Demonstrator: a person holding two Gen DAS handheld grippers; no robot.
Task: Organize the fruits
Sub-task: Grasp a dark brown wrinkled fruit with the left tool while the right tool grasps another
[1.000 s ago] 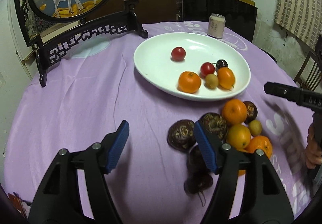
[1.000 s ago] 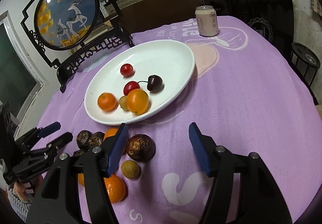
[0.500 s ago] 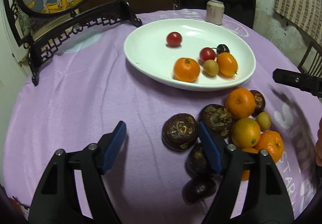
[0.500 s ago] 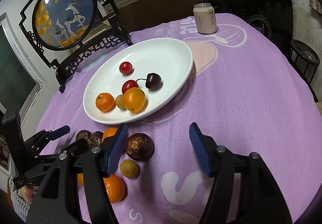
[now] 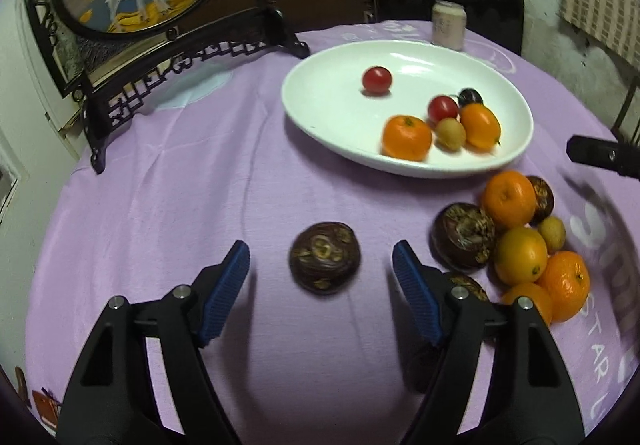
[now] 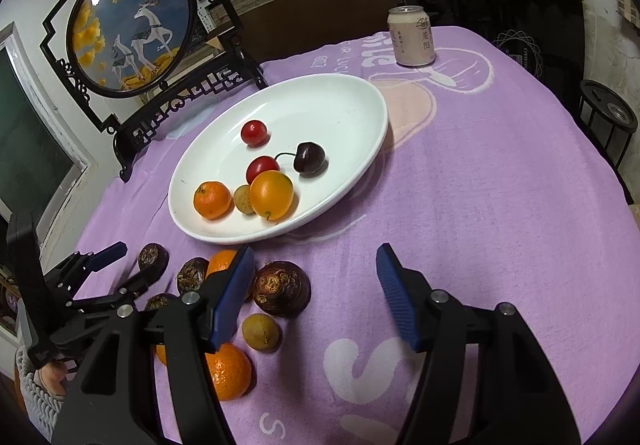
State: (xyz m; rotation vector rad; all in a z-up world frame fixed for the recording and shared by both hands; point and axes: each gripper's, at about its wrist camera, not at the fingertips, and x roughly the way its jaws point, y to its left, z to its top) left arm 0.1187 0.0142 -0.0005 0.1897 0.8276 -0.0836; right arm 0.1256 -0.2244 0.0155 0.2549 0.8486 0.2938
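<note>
Left gripper (image 5: 320,265): I have the jaws spread wide with nothing gripped. They have just been opening, and the dark fruit (image 5: 325,257) sits between the blue pads with a clear gap on each side.

Right gripper (image 6: 314,291): I hold it about half open over bare purple cloth (image 6: 500,185), with nothing between its pads.

Beside my left fingers: just past the right pad lies the pile (image 5: 520,233), a mix of oranges, more dark fruits and a small yellow-brown one (all crowded together, several touching).

Beside my right fingers: the pile is by the left pad, one dark fruit just beside its tip and partly hidden behind it.

Beyond both: the white plate (image 5: 320,113) already holds two red fruits, a cherry, two orange ones and a small brown one.

Farther out: a can (image 6: 411,36) and a framed deer screen (image 6: 132,33), well apart from the work.

Step in hand: I judge this to be lining up on the lone dark fruit.

Next move: I would lower the left gripper, centre the pads, then close gently (a round fruit may roll if one pad lands first).
</note>
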